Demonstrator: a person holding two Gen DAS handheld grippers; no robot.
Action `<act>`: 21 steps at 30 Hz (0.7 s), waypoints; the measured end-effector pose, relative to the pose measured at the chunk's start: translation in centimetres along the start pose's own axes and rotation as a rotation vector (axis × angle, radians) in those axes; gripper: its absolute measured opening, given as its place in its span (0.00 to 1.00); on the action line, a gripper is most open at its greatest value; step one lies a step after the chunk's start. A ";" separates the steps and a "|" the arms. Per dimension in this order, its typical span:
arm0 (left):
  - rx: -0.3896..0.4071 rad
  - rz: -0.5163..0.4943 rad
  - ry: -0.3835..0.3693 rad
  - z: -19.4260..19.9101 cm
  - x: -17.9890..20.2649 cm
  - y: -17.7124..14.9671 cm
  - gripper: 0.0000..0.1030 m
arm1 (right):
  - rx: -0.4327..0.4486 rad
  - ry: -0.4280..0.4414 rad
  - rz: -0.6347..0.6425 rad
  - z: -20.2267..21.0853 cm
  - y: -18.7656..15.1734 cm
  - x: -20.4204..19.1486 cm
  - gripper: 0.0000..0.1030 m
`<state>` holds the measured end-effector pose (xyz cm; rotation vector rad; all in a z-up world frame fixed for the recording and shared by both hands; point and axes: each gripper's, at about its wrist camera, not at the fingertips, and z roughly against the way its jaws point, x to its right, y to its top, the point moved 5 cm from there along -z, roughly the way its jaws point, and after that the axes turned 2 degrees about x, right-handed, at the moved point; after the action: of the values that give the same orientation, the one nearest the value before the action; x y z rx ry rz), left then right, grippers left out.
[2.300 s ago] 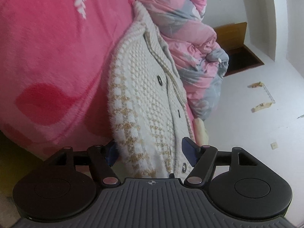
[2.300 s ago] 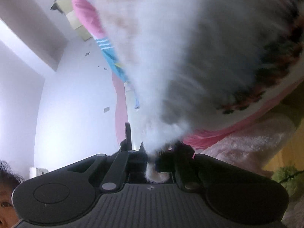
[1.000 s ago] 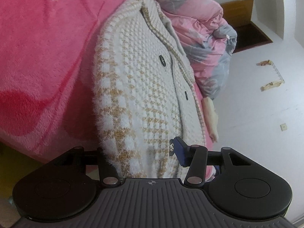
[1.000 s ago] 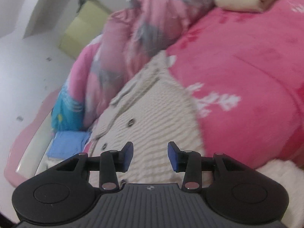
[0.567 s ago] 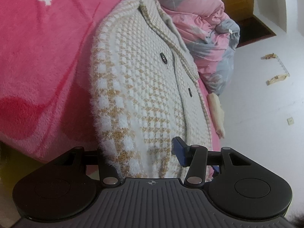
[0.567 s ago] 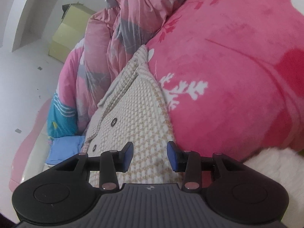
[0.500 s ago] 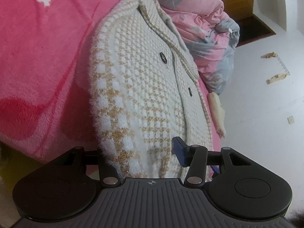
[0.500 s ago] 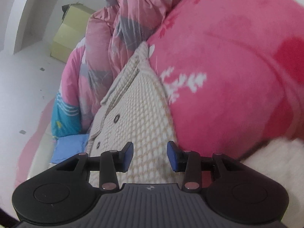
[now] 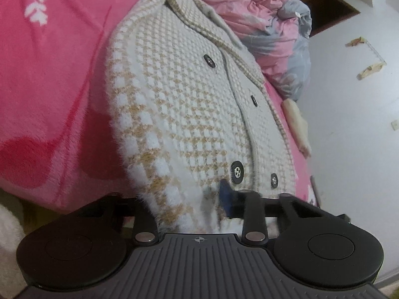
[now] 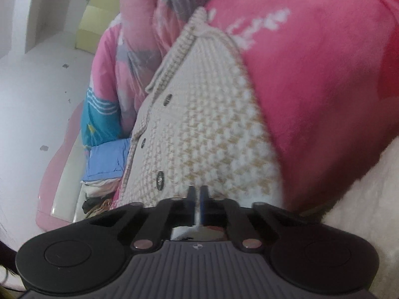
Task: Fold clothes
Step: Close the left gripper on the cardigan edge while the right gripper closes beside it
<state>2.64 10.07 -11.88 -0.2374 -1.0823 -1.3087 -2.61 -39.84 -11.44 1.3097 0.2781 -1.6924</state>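
A cream and tan houndstooth cardigan (image 9: 189, 114) with dark buttons lies flat on the pink fleece blanket (image 9: 49, 79), its hem towards me. My left gripper (image 9: 189, 199) is at the hem's left corner. Its jaws are closing on the fluffy edge: the blue right pad (image 9: 224, 194) presses into the knit, and the left finger is hidden under it. In the right wrist view the same cardigan (image 10: 212, 124) runs away from me. My right gripper (image 10: 197, 195) is shut on the hem's right part, with a thin white strip of knit pinched between its pads.
A bunched pink and grey duvet (image 9: 269, 30) lies beyond the collar, also seen in the right wrist view as the duvet (image 10: 139, 37). Blue folded cloth (image 10: 107, 159) sits at the bed's edge. White fluffy fabric (image 10: 361, 199) lies at the right. White floor (image 9: 354, 137) lies beside the bed.
Both grippers stood open over the hem; now both have closed on it. The right gripper also sank towards the cardigan.
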 end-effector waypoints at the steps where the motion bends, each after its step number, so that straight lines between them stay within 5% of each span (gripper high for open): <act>1: 0.009 0.000 -0.008 0.3 0.1 0.1 0.17 | 0.012 0.003 0.019 0.2 0.0 -0.5 0.00; 8: 0.014 0.019 -0.026 0.5 -0.3 -0.1 0.16 | 0.111 -0.076 0.048 2.9 1.9 -0.8 0.07; 10: -0.002 0.028 -0.025 0.0 -0.5 -0.2 0.16 | 0.153 -0.123 0.027 3.5 3.0 0.3 0.39; 11: -0.006 0.028 -0.023 -0.2 -0.5 -0.2 0.17 | 0.175 -0.147 0.016 3.9 3.5 0.8 0.43; 18: -0.033 0.015 -0.031 -1.0 -0.5 -0.5 0.26 | 0.095 -0.121 -0.071 2.4 2.4 2.7 0.42; 21: -0.033 -0.002 -0.028 -1.1 -0.3 -0.6 0.26 | 0.037 -0.112 -0.079 1.8 0.9 2.8 0.31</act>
<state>2.74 9.32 -12.98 -0.2799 -1.0859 -1.3292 -3.05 -43.02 -12.79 1.2398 0.2358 -1.8383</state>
